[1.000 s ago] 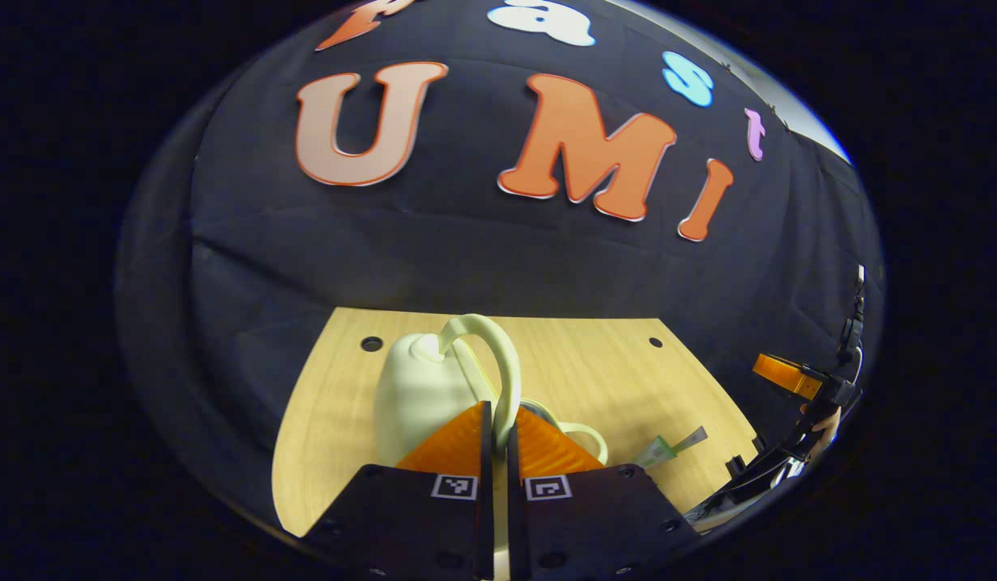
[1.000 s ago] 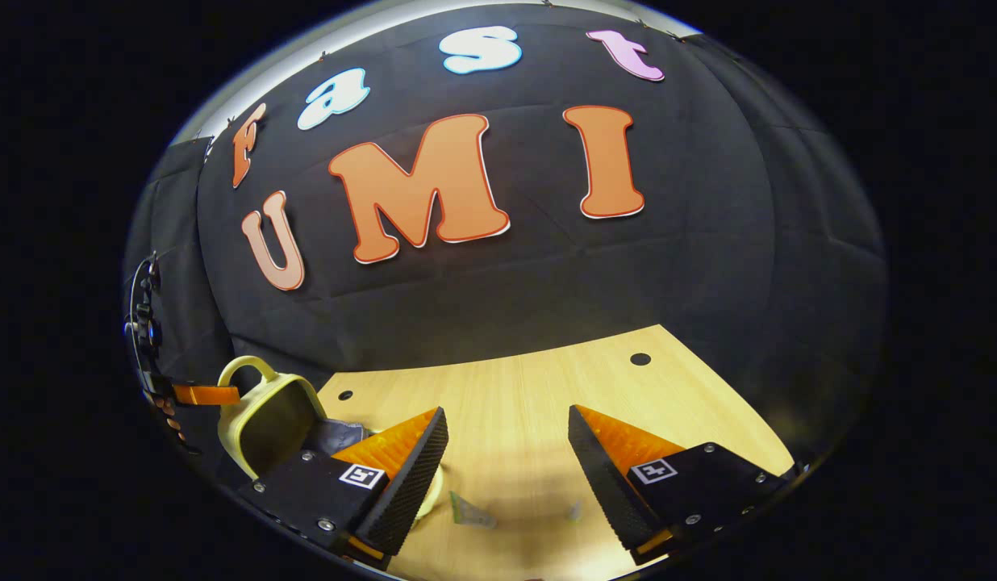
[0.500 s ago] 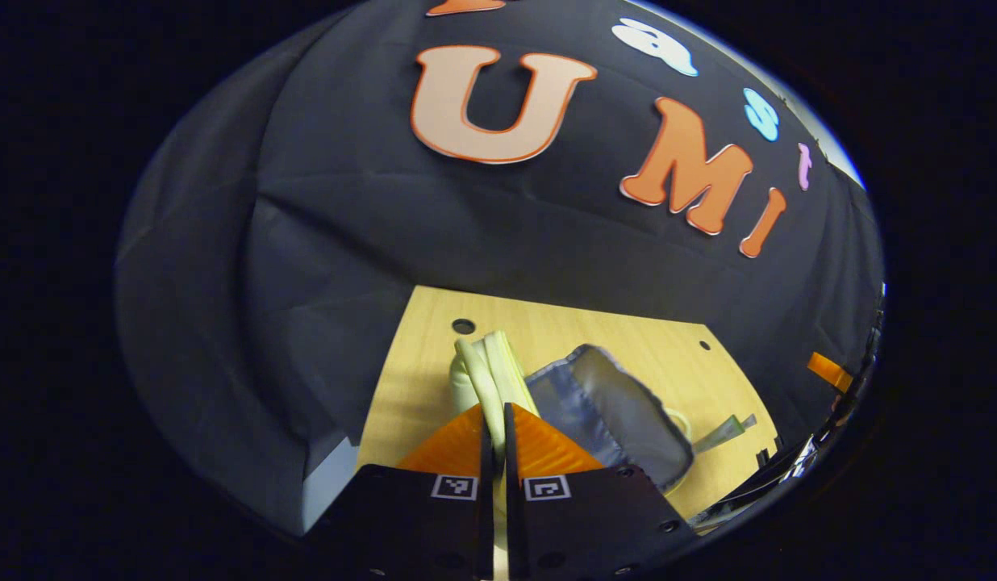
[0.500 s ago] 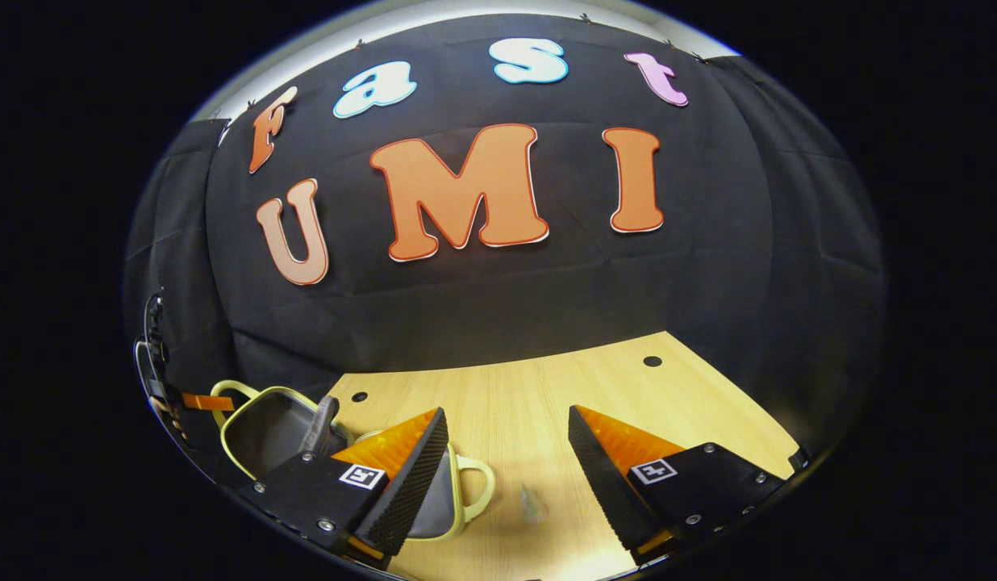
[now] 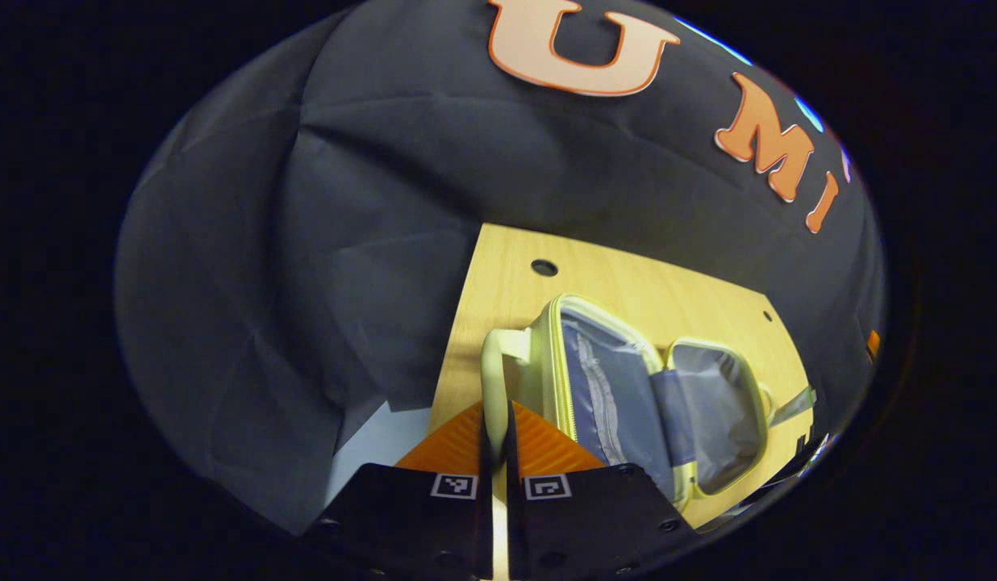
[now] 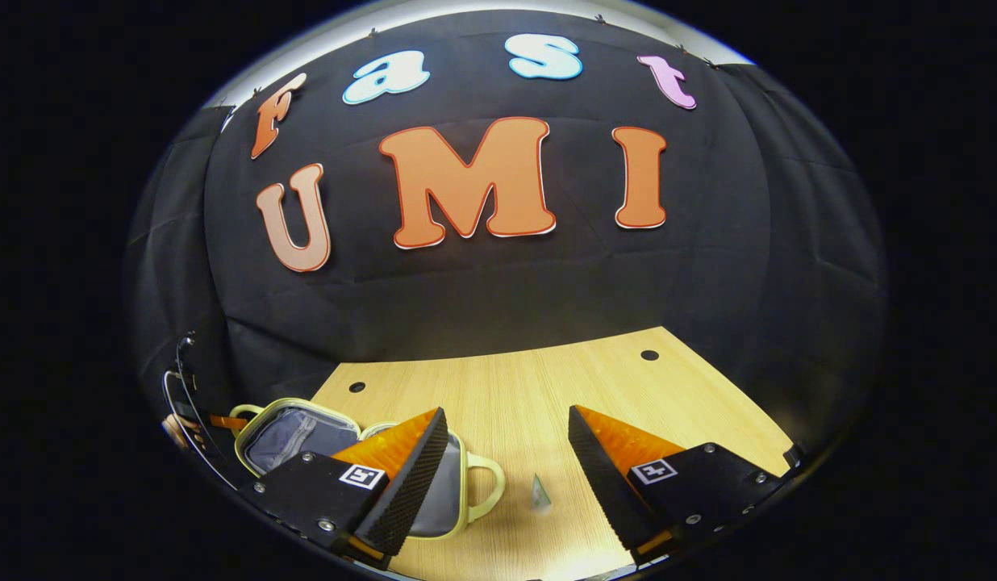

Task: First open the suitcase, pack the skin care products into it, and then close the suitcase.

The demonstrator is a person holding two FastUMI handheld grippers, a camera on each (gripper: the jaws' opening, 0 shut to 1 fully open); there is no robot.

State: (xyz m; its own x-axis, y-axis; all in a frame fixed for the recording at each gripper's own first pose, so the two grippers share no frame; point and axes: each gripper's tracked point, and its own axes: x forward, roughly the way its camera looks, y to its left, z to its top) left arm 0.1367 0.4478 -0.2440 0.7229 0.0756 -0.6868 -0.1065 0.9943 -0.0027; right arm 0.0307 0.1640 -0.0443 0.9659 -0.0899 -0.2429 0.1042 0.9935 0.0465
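Note:
A pale yellow-green suitcase (image 5: pixel 611 387) lies open on the wooden table (image 5: pixel 627 282), its two grey-lined halves side by side. My left gripper (image 5: pixel 496 413) is shut on the carry handle (image 5: pixel 490 367) of the left half. In the right gripper view the open suitcase (image 6: pixel 293 428) sits at the lower left, partly behind one finger, with its other handle (image 6: pixel 489 484) pointing right. A small greenish skin care tube (image 6: pixel 539 494) lies on the table just right of that handle; its tip (image 5: pixel 789 403) pokes out past the right half. My right gripper (image 6: pixel 506 456) hovers open over the table, holding nothing.
The table (image 6: pixel 531 395) has small round holes (image 6: pixel 649 355) near its far corners. Black cloth walls close in behind and to the left. A hand (image 6: pixel 174 428) holding the left gripper shows at the far left edge.
The half held by my left gripper has swung over and down to the left, so the suitcase now lies fully open. The right gripper has stayed open and barely moved.

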